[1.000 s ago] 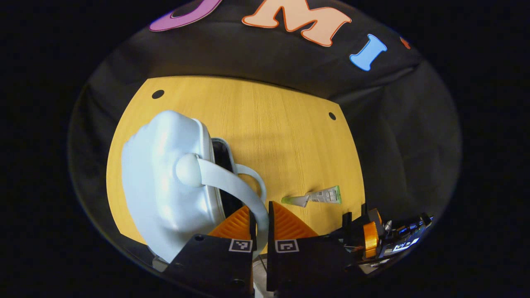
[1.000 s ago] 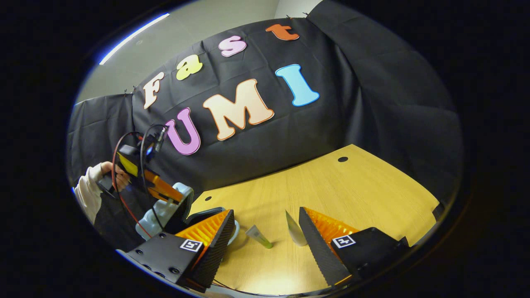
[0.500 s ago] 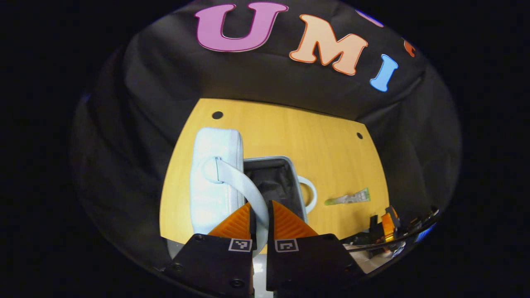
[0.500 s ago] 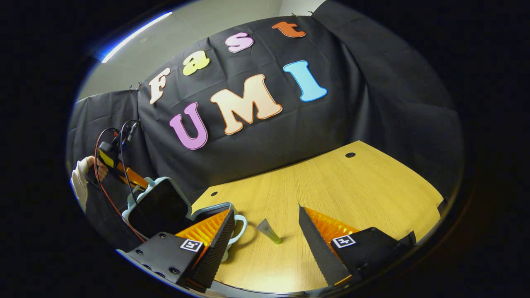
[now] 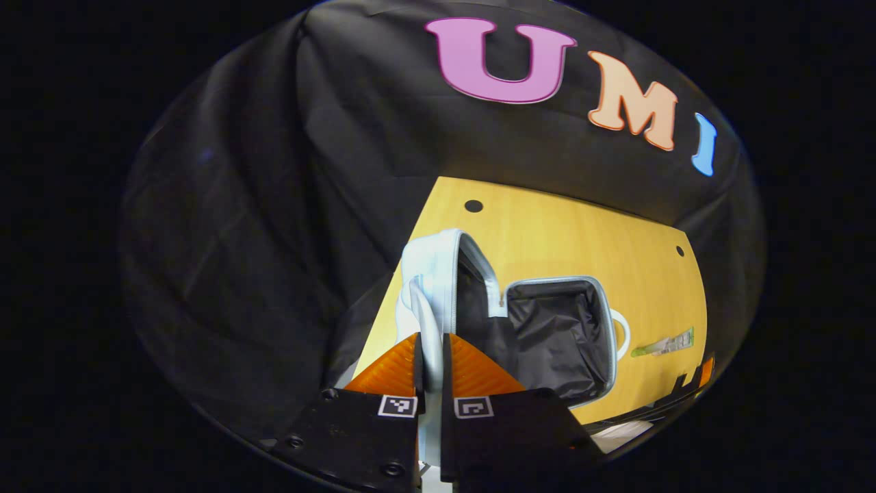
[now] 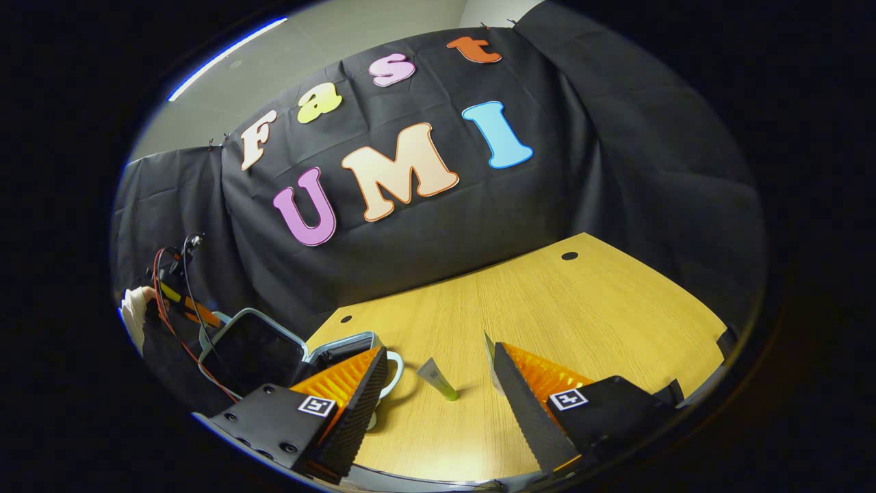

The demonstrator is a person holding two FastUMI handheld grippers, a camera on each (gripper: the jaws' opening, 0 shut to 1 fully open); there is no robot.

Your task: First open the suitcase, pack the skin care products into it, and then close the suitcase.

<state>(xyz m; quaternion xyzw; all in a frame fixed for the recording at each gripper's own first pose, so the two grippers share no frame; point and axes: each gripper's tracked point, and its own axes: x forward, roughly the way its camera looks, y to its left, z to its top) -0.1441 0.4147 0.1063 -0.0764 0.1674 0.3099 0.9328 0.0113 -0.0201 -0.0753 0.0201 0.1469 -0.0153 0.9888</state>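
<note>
A: Where does the suitcase (image 5: 547,335) stand?
B: It lies on the yellow tabletop (image 5: 568,233) with its lid (image 5: 434,274) swung up on edge. The black lining of the base faces upward, in the left gripper view.

A: And the left tool (image 5: 429,356)?
B: It is clenched on the pale blue lid handle (image 5: 426,322), both orange fingers pressing the strap between them. In the right gripper view that tool (image 6: 188,311) is far off to the left, held by a hand (image 6: 137,301) in a white sleeve.

A: The right tool (image 6: 438,390)?
B: Released, its fingers spread wide above the tabletop. A green-capped tube (image 6: 438,380) lies between them, touching neither. A second white tube (image 6: 488,349) pokes up just behind the right-hand finger.

A: Where are the tubes relative to the case?
B: Beside the base's ring handle (image 6: 391,370), outside the suitcase.
</note>
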